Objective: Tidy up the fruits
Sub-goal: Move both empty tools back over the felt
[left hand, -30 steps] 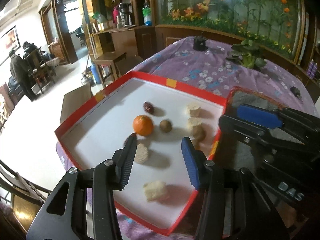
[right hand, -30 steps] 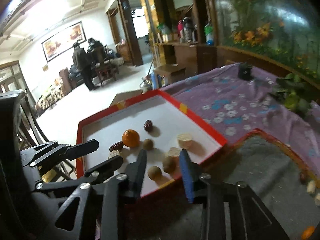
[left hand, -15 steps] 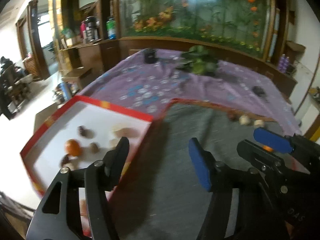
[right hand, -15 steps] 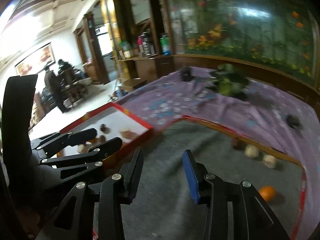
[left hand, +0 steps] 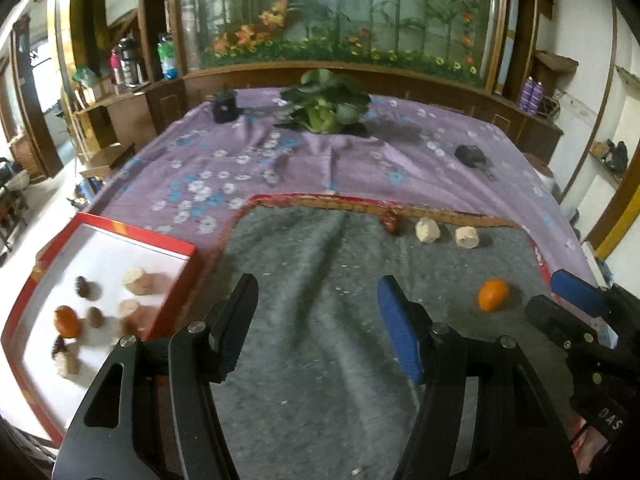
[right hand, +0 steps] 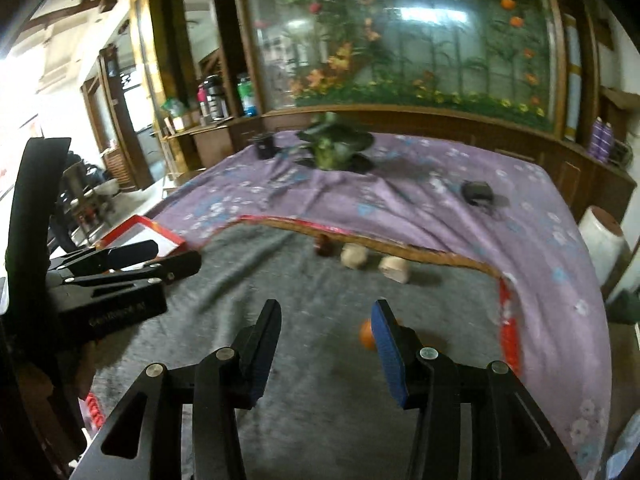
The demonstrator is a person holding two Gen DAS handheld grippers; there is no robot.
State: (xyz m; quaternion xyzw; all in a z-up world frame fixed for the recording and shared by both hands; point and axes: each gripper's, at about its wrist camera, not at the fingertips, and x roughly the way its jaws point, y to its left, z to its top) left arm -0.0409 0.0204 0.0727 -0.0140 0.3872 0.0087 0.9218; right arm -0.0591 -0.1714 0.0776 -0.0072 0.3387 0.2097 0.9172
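Four fruits remain on the mat (left hand: 320, 280): orange (left hand: 493, 294), date (left hand: 390, 222), two pale pieces. Left gripper (left hand: 314, 330) fingers apart, empty; tray (left hand: 176, 280) at left.

Right gripper (right hand: 326, 354) jaws have just been opening, empty; orange (right hand: 365, 335) sits behind the right finger. Next move, likely: advance, straddle it.

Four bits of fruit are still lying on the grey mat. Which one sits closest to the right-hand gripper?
The small orange, alone beside the right gripper. The red date and two pale chunks lie along the grey mat's far edge.

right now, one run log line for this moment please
left hand-held gripper open, empty | right hand-held gripper opening, empty | orange on grey mat | red tray partly filled
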